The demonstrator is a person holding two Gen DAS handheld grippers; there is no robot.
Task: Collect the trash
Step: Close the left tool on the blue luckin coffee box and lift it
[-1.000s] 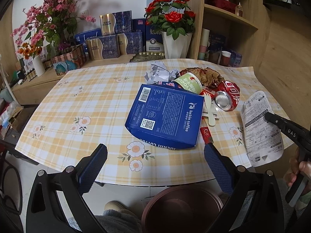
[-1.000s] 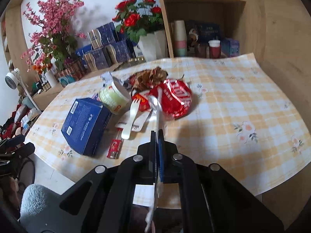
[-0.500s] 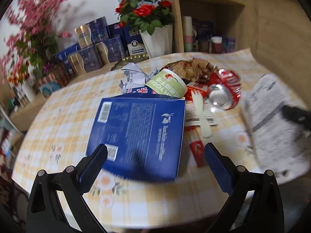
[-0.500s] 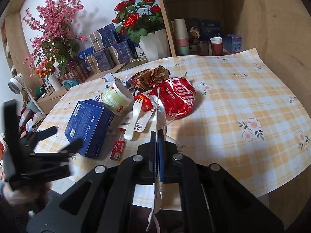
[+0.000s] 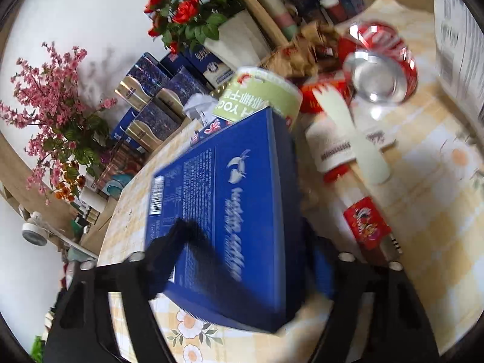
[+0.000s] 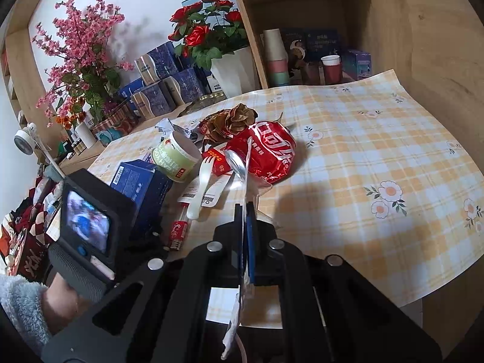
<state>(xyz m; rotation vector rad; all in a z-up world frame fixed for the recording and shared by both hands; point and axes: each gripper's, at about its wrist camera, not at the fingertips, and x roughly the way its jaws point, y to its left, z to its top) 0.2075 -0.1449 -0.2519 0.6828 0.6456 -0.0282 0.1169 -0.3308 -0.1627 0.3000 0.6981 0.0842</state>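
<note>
**Blue box between closing jaws**

Checked tablecloth (image 6: pixel 378 139) carries the litter — blue coffee box (image 5: pixel 230 211) near the left edge, red can (image 6: pixel 269 151) farther right. Left gripper (image 5: pixel 251 242) is closing around the box; right gripper (image 6: pixel 245 211) is clamped on a thin clear wrapper (image 6: pixel 246 169).

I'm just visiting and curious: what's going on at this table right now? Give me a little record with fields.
setting: table with yellow checked floral cloth
left gripper: jaws closing, either side of the blue coffee box; firm grip not clear, picture blurred
right gripper: shut on a thin plastic wrapper
trash pile: crushed red can, green yogurt cup, white plastic fork, brown crumpled wrapper
behind the table: red roses in a white pot, pink blossom branches
</note>
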